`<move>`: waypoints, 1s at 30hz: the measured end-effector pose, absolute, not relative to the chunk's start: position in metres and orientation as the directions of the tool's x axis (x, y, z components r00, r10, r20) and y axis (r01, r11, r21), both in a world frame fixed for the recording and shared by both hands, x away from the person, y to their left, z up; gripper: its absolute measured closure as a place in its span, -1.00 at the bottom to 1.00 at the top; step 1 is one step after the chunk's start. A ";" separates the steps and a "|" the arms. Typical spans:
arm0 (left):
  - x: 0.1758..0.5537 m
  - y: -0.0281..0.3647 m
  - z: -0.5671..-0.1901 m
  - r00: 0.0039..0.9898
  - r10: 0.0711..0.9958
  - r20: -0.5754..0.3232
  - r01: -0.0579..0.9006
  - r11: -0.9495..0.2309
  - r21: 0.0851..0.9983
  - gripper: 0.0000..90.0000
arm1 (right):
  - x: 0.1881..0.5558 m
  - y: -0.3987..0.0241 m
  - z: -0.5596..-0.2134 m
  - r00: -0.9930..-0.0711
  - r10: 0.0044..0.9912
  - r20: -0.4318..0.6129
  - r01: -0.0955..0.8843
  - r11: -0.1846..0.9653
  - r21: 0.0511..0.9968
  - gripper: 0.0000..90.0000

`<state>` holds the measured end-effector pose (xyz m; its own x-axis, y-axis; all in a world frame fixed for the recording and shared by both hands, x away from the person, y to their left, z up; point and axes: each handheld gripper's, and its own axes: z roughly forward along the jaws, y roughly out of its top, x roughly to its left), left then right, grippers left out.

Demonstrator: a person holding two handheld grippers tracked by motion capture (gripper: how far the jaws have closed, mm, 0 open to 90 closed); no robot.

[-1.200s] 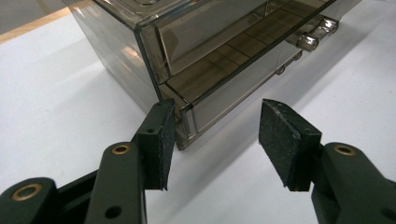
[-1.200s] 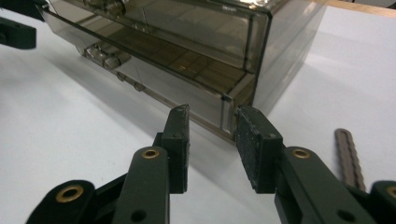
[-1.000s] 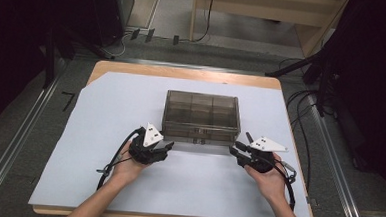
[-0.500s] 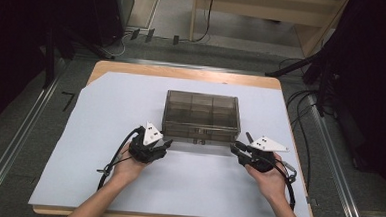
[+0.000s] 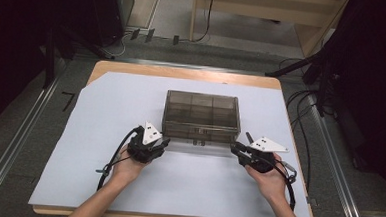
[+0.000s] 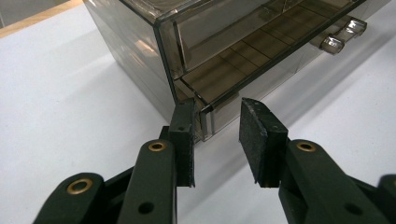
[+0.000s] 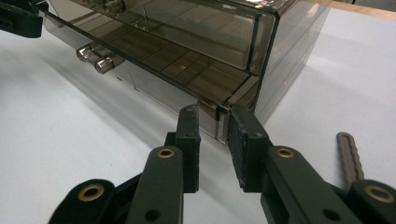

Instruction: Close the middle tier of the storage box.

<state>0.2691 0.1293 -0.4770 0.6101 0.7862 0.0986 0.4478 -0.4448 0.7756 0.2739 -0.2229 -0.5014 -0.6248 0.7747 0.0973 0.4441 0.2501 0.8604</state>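
Observation:
A smoky see-through compartment box [image 5: 200, 114] stands mid-table with its lid down and two clear latch knobs [image 5: 198, 139] on the front. My left gripper [image 5: 163, 143] lies at the front left corner. In the left gripper view the jaws have just been closing around that corner [image 6: 205, 119]; the left pad [image 6: 184, 135] is against it and the right pad [image 6: 254, 135] stands apart. My right gripper [image 5: 235, 150] is at the front right corner. There the jaws have also been closing, and both pads [image 7: 243, 140] press on the box's corner [image 7: 217, 119].
A white sheet [image 5: 105, 114] covers most of the wooden table [image 5: 183, 73]. The latch knobs [image 6: 341, 37] [image 7: 95, 58] jut out between the two grippers. Cables trail on the floor [image 5: 306, 104] to the right of the table, and dark furniture stands behind it.

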 end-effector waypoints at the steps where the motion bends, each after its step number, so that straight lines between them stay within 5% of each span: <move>1: 0.269 0.129 -0.477 0.609 0.787 0.100 0.448 -0.445 0.775 0.51 | 0.274 -0.223 -0.501 -0.625 0.774 0.095 0.443 0.252 0.861 0.66; 30: 0.263 0.131 -0.475 0.598 0.796 0.093 0.460 -0.436 0.773 0.65 | 0.270 -0.223 -0.500 -0.627 0.772 0.105 0.450 0.249 0.858 0.66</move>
